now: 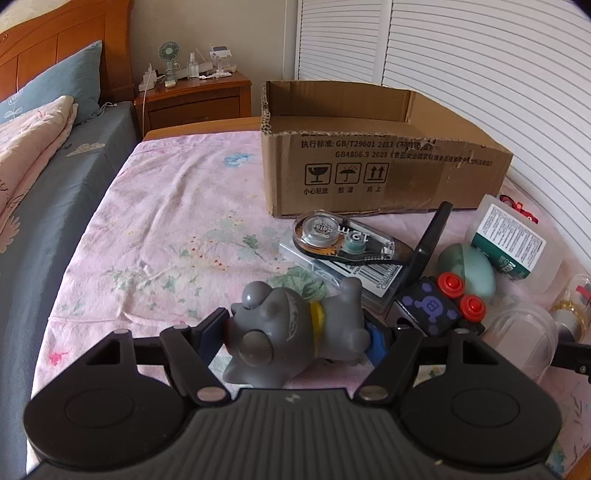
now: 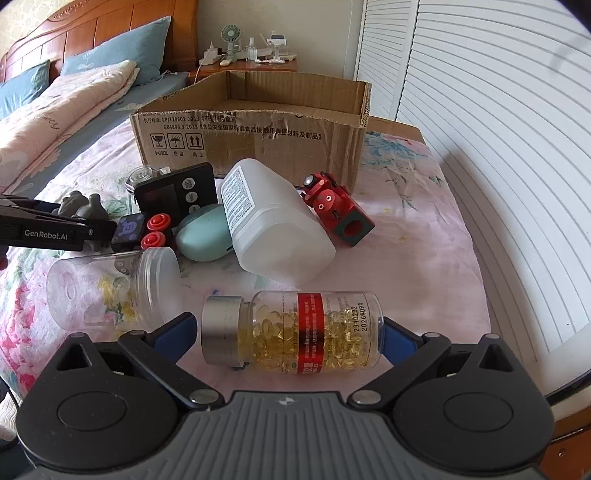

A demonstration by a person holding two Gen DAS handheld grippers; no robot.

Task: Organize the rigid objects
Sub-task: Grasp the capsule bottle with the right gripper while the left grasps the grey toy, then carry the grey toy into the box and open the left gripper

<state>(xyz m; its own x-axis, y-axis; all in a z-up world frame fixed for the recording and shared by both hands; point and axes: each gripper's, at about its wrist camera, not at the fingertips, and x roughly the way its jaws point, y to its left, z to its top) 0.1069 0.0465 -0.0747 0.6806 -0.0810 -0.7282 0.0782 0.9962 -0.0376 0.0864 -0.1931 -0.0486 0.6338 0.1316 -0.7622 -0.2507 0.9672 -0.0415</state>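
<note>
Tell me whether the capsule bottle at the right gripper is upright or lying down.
Lying down. The capsule bottle rests sideways on the floral sheet, silver cap pointing left, between the right gripper fingers.

Bed: wooden headboard (image 2: 74, 29), blue pillow (image 2: 122, 48), upper left
Nightstand (image 1: 195, 99): small green fan (image 1: 169, 55), top centre
Doors: white louvred panels (image 1: 480, 55), right
Cover: pink floral sheet (image 1: 166, 229), centre

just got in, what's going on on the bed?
A person is sorting clutter on the floral sheet, one tool in each hand. The left tool has closed on a grey toy animal. The right tool has a capsule bottle lying crosswise between its pads, which look to touch the cap and base. The cardboard box behind looks empty as far as its inside shows. A white jar, red toy and others are not yet moved.
</note>
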